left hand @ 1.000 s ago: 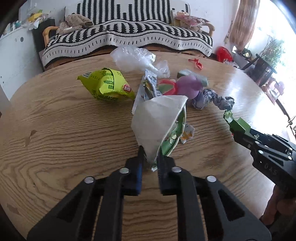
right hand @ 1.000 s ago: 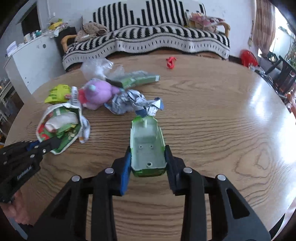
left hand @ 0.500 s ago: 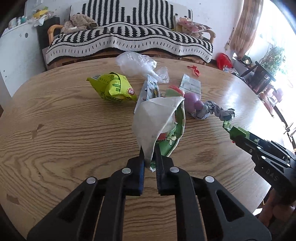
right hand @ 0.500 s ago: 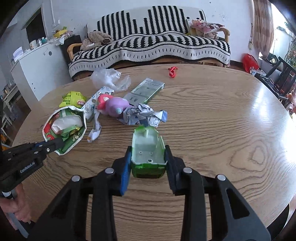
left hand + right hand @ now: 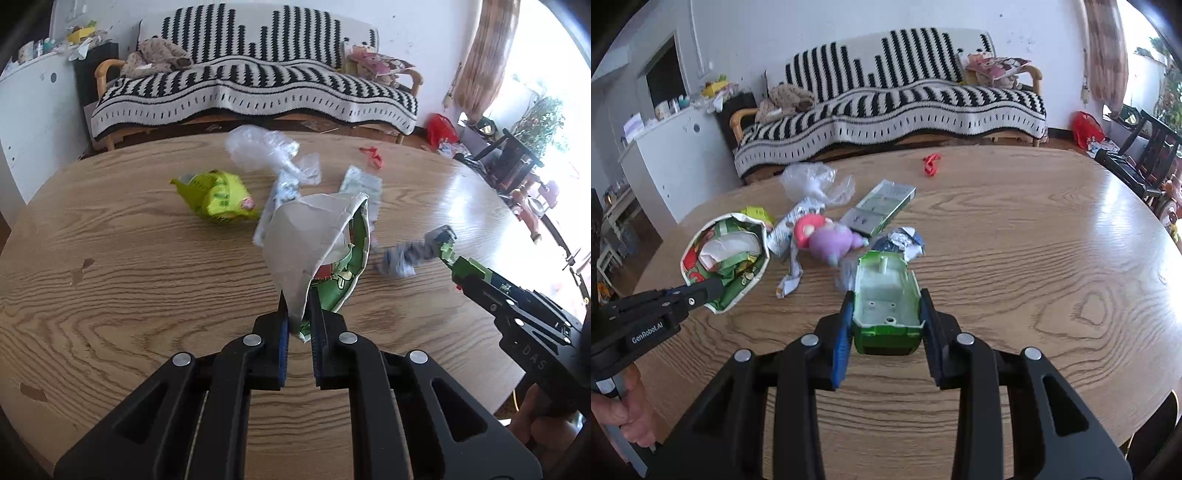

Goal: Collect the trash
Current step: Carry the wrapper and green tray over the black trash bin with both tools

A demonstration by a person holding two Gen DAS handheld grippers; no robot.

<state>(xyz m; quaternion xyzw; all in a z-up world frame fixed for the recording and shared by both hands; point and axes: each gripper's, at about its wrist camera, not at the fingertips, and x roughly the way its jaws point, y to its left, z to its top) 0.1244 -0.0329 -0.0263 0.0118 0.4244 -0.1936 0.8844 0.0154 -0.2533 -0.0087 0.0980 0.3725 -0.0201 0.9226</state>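
Note:
My left gripper [image 5: 297,314] is shut on the edge of an open green snack bag [image 5: 317,236] and holds it above the wooden table [image 5: 129,266]; the bag's mouth with trash inside shows in the right wrist view [image 5: 727,254]. My right gripper [image 5: 886,317] is shut on a green plastic toy shell [image 5: 886,295], held above the table to the right of the bag. The shell's tip also shows in the left wrist view [image 5: 467,267].
On the table lie a yellow-green wrapper [image 5: 218,195], a clear plastic bag [image 5: 812,181], a pink-and-purple toy [image 5: 827,238], a flat green box [image 5: 882,206], crumpled foil [image 5: 905,242], a paper strip [image 5: 790,273] and a red scrap [image 5: 931,164]. A striped sofa [image 5: 886,99] stands behind.
Both grippers have risen and pulled back from the pile. The left lifted the snack bag higher; the right still holds the green shell.

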